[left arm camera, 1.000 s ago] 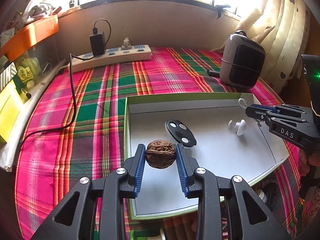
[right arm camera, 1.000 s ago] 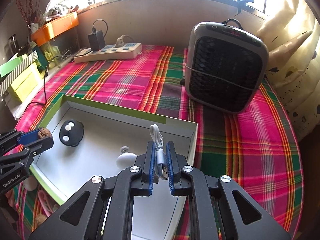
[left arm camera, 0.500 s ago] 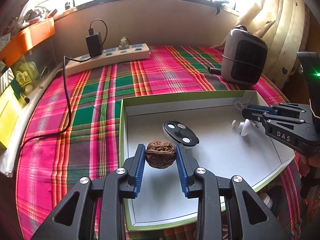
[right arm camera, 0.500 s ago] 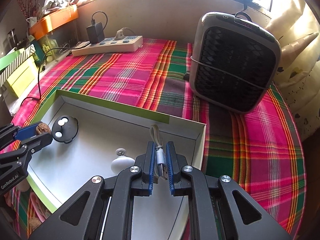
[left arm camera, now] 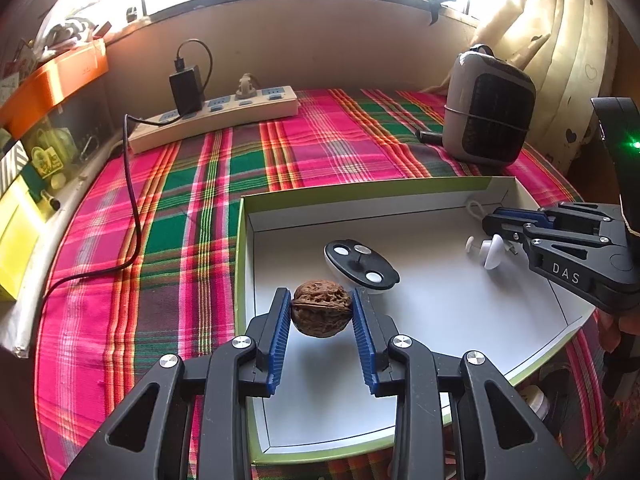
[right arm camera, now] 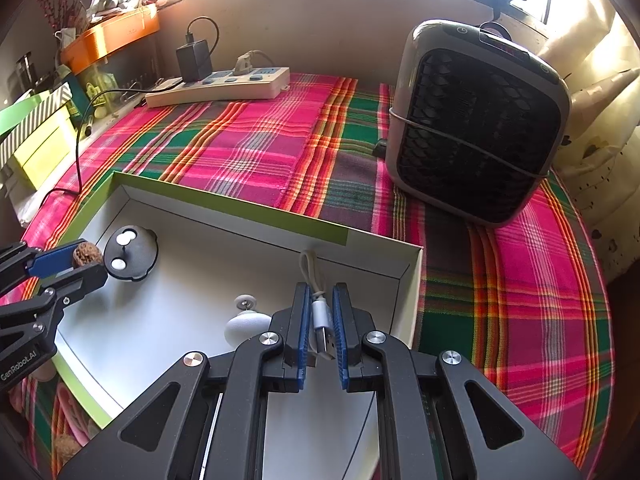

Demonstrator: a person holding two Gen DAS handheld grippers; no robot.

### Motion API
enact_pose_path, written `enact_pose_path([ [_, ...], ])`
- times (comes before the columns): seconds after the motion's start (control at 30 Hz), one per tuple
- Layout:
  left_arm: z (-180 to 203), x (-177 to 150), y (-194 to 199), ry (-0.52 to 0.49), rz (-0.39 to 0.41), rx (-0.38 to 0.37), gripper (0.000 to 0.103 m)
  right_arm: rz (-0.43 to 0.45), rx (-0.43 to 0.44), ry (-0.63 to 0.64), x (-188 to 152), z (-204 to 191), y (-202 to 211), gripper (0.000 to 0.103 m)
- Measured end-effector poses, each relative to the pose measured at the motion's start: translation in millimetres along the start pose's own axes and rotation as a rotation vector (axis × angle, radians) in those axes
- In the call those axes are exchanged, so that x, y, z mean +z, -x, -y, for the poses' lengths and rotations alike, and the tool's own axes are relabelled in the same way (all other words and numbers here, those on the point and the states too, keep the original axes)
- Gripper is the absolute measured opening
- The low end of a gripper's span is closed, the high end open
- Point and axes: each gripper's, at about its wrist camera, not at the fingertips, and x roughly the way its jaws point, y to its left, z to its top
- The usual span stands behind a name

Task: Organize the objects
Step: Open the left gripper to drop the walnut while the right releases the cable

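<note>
I count one shallow white cardboard box with a green rim [left arm camera: 239,240]. Inside it lie one black oval disc with three white dots [left arm camera: 361,265] and one white knob-shaped plastic piece [left arm camera: 490,251]. I hold one brown wrinkled walnut [left arm camera: 321,307] and one white USB cable [right arm camera: 320,312] above it. Beyond the box stand one cream power strip [left arm camera: 216,114] and one grey boxy heater [right arm camera: 476,120].

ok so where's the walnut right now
The walnut is clamped in the left gripper, held over the box's near-left part, just before the black disc.
</note>
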Motion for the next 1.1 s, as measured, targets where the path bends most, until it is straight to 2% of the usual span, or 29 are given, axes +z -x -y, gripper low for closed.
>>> enact_pose_path([
  [0.77,-1,1,1,0.007,-0.001,0.002,0.032,0.008,-0.002,-0.017,2,2,0,0.012],
  [1.1,3,-1,18,0.001,0.026,0.005,0.034,0.032,0.004,-0.029,3,-1,9,0.015],
])
